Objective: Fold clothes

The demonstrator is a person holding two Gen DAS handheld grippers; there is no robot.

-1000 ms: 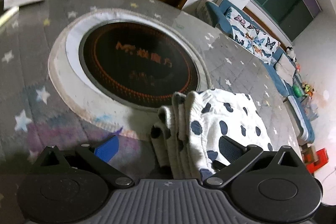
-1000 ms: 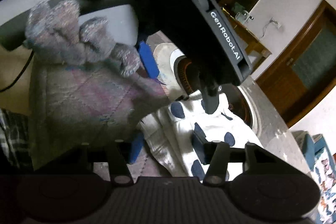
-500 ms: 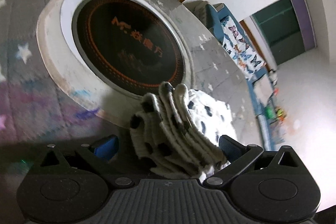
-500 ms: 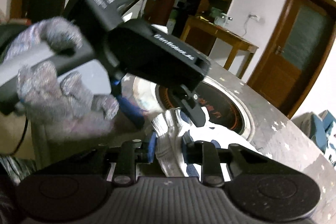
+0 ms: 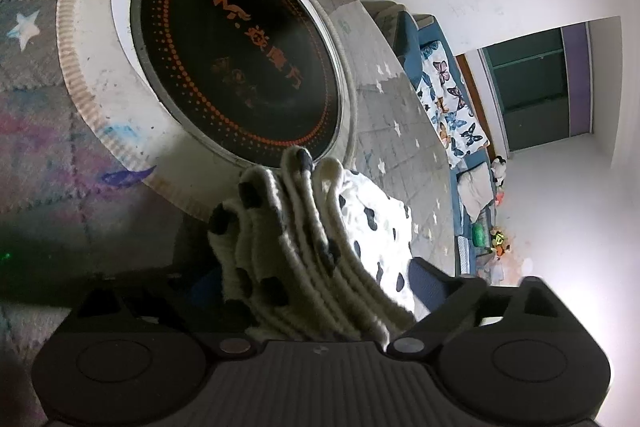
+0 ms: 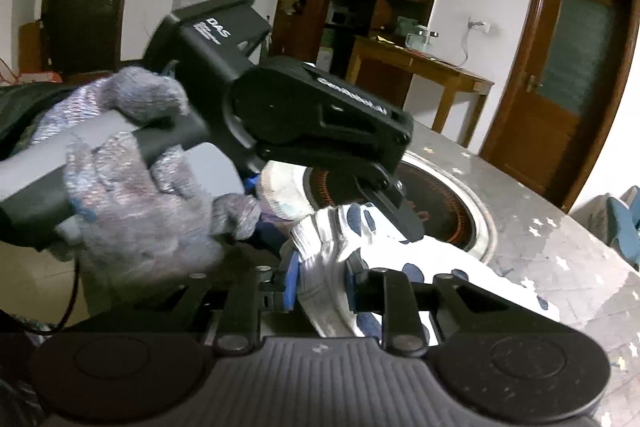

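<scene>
**Bunched garment caught between both tools**

The spotted garment (image 5: 320, 247) lies on the bench (image 5: 400, 115) beside the round hotplate (image 5: 240, 67), with its gathered, layered edge lifted off the surface. The right tool (image 6: 320, 285) is narrow and clamped on that bunched edge. The left tool (image 5: 312, 287) stands wide with its jaws closing; the stacked folds sit between them, but its pads do not yet press the cloth. In the right wrist view the left tool (image 6: 384, 211) comes in from above, held by a gloved hand (image 6: 140, 195). The folds run straight ahead from the left tool, so it is well placed to take them.
</scene>
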